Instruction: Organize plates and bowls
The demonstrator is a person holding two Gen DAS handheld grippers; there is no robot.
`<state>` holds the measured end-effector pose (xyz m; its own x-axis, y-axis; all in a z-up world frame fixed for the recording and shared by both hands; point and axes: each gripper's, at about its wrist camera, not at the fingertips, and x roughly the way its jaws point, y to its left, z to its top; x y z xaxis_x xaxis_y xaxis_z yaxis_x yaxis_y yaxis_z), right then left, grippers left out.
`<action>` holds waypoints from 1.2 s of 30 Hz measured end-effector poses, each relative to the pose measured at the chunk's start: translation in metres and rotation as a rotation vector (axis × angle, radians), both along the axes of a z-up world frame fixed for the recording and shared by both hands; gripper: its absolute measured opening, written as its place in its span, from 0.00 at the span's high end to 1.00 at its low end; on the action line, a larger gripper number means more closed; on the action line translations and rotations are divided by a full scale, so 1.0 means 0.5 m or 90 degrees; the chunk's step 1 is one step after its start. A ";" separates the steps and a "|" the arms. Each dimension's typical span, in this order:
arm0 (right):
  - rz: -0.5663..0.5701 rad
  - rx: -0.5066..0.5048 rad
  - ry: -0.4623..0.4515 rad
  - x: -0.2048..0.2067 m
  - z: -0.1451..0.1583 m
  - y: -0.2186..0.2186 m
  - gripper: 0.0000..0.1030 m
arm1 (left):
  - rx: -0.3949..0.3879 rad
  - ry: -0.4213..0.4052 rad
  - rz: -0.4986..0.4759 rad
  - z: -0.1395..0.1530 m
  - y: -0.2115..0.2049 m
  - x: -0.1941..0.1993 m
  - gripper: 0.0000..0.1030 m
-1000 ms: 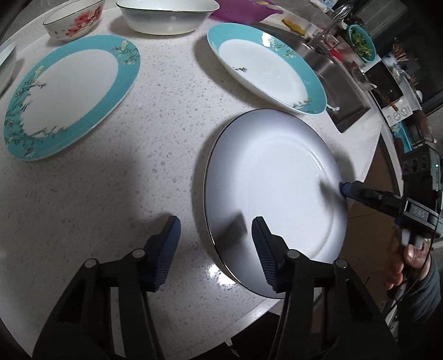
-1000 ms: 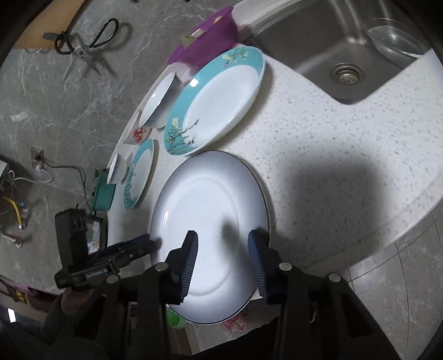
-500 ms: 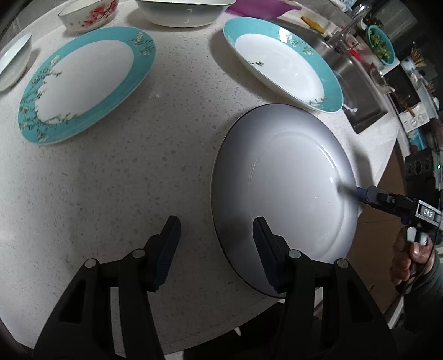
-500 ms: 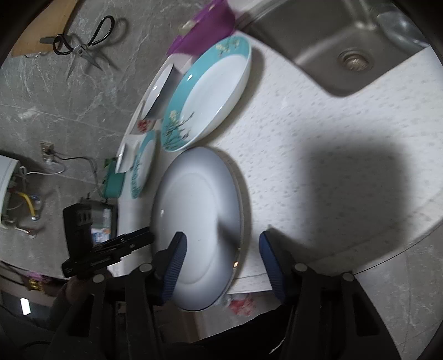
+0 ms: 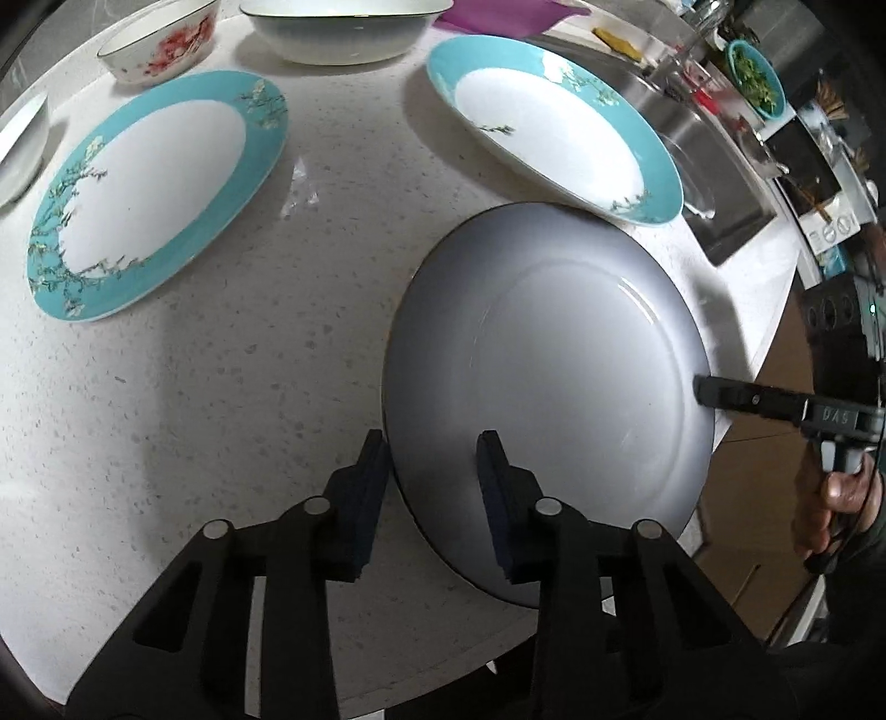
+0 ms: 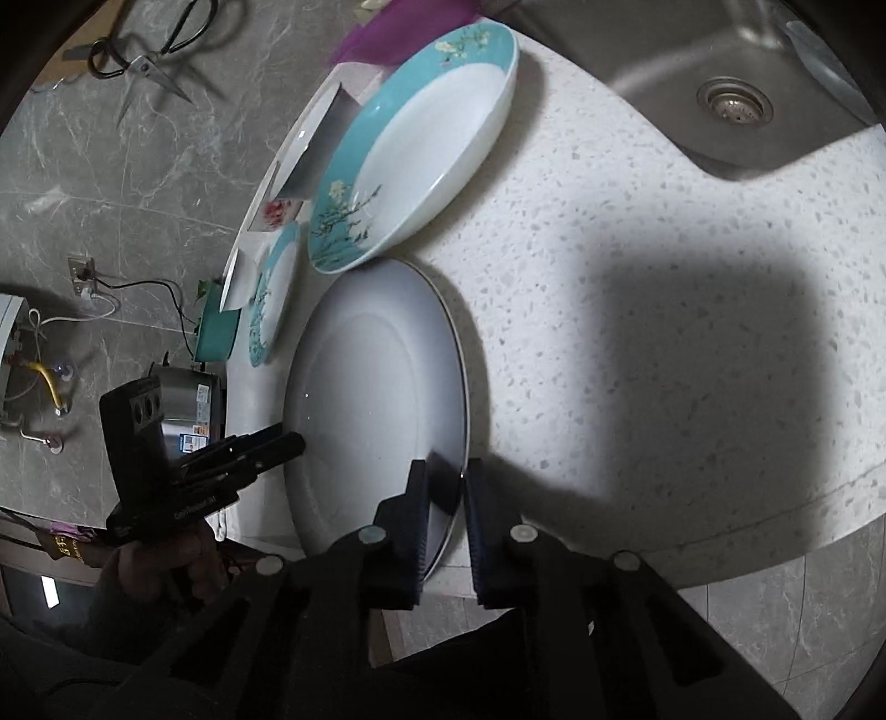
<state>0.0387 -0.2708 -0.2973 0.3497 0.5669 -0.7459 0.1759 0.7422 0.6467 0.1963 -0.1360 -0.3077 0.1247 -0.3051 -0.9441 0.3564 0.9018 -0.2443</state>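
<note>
A large white plate (image 5: 559, 376) with a thin dark rim lies tilted at the counter's front edge; it also shows in the right wrist view (image 6: 376, 399). My left gripper (image 5: 432, 459) straddles its near rim, one finger on each side, jaws narrowed but not tight. My right gripper (image 6: 447, 482) is shut on the plate's opposite rim and shows in the left wrist view (image 5: 720, 393). Two teal-rimmed plates (image 5: 149, 188) (image 5: 554, 122) lie behind.
A floral bowl (image 5: 160, 44) and a large white bowl (image 5: 338, 27) stand at the back of the speckled counter (image 5: 221, 360). A steel sink (image 6: 720, 88) lies beyond the counter. A small white dish (image 5: 19, 144) sits far left.
My right gripper has closed on the white plate's rim and tipped it up. My left gripper has moved right and narrowed around the opposite rim.
</note>
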 end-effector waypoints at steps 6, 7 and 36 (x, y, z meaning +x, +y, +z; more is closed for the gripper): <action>-0.006 -0.013 0.009 0.009 0.006 0.006 0.85 | -0.003 0.009 0.014 -0.001 0.011 0.008 0.73; -0.007 -0.014 0.010 0.007 0.006 0.006 0.85 | -0.005 0.011 0.015 -0.001 0.014 0.009 0.73; 0.007 -0.022 0.017 0.011 0.019 0.024 0.84 | -0.061 0.039 0.066 0.027 0.106 -0.014 0.81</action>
<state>0.0439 -0.2588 -0.2880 0.3230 0.5441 -0.7744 0.1850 0.7661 0.6155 0.1893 -0.0830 -0.2943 0.1028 -0.3820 -0.9184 0.2437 0.9048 -0.3491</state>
